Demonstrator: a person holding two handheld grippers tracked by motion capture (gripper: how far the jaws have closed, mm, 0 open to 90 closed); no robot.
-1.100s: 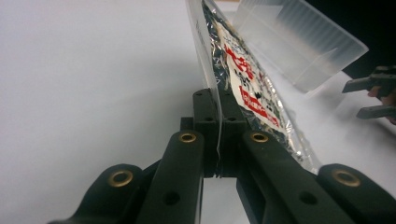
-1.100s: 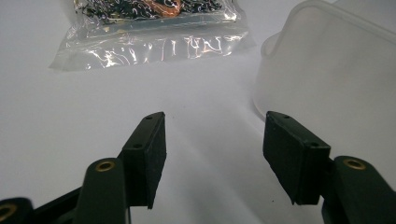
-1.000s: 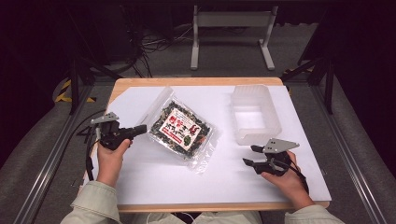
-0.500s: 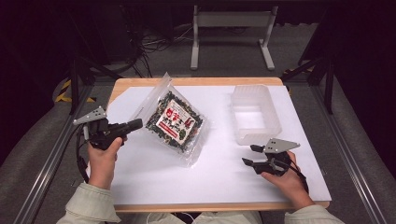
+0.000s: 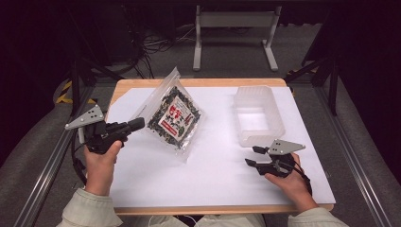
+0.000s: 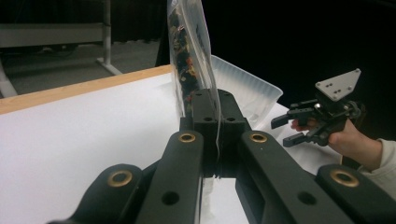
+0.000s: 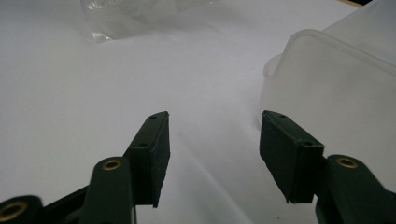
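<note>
My left gripper [image 5: 137, 125] sits at the left of the table, jaws clamped together on the near left edge of the clear snack bag [image 5: 174, 117]; looking along that gripper, I can see the thin plastic pinched flat between the pads and the bag [image 6: 190, 51] rising almost on edge straight ahead. From above, the bag hangs tilted off the white sheet [image 5: 213, 175], its long axis running from the upper left corner down toward the lower right, where its bottom corner looks to be brushing or just clearing the sheet, though I cannot tell which. To the right of the bag, well apart from it, stands the empty translucent bin [image 5: 257, 116], with its long side running away from me. Nearest me on the right, my right gripper [image 5: 254, 155] rests low over the sheet just below the bin's near corner, jaws apart with nothing between them; they have just been closing a little, onto nothing. Along those jaws I see bare sheet, a corner of the bag [image 7: 121, 18] up ahead to the left and the bin wall [image 7: 327, 88] close by on the right. As I judge it, the bag has to travel rightward to the bin, and my right hand is far nearer to it.
</note>
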